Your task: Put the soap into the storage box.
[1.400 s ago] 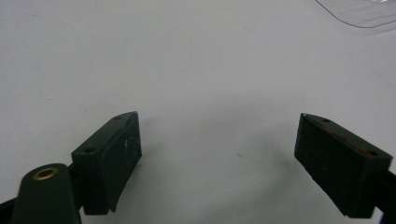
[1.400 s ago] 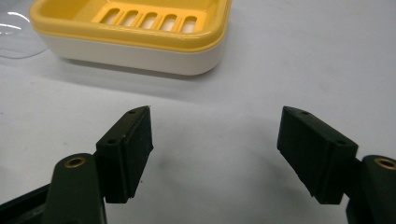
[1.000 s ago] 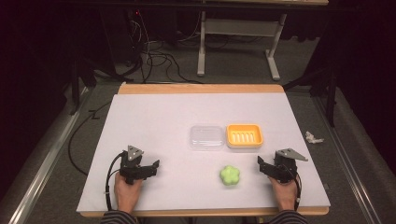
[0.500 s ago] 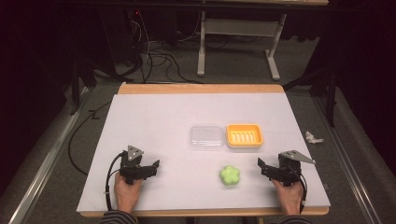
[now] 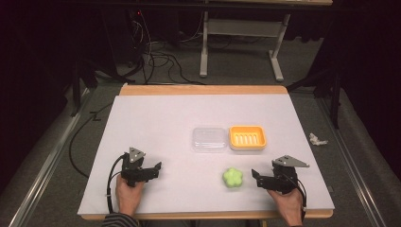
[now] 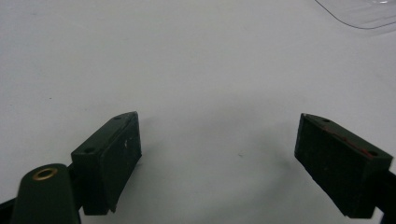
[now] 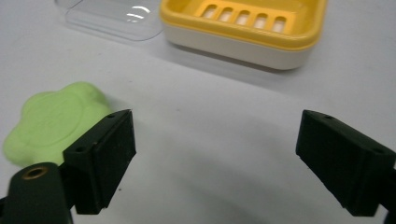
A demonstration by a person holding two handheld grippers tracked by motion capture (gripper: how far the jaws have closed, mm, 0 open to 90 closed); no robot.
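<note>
In the high view, the right tongs (image 5: 256, 176) are seen spread with nothing between them, having just been opening then narrowing slightly; the green flower-shaped soap bar (image 5: 232, 177) lies on the white tabletop (image 5: 156, 123) just beside their tips. The left tongs (image 5: 157, 168) rest spread, well apart from it.

In the left gripper view, bare tabletop is framed between the jaws.

In the right gripper view, the soap sits outside the left jaw, the yellow slotted soap dish (image 7: 243, 25) and clear plastic lid (image 7: 109, 18) beyond. An off-centre closing could likely nudge the soap aside. No writing can be read.

White table top (image 5: 156, 123), crumpled paper scrap (image 5: 317, 139) on floor, cables (image 5: 156, 52), metal frame (image 5: 241, 35)
</note>
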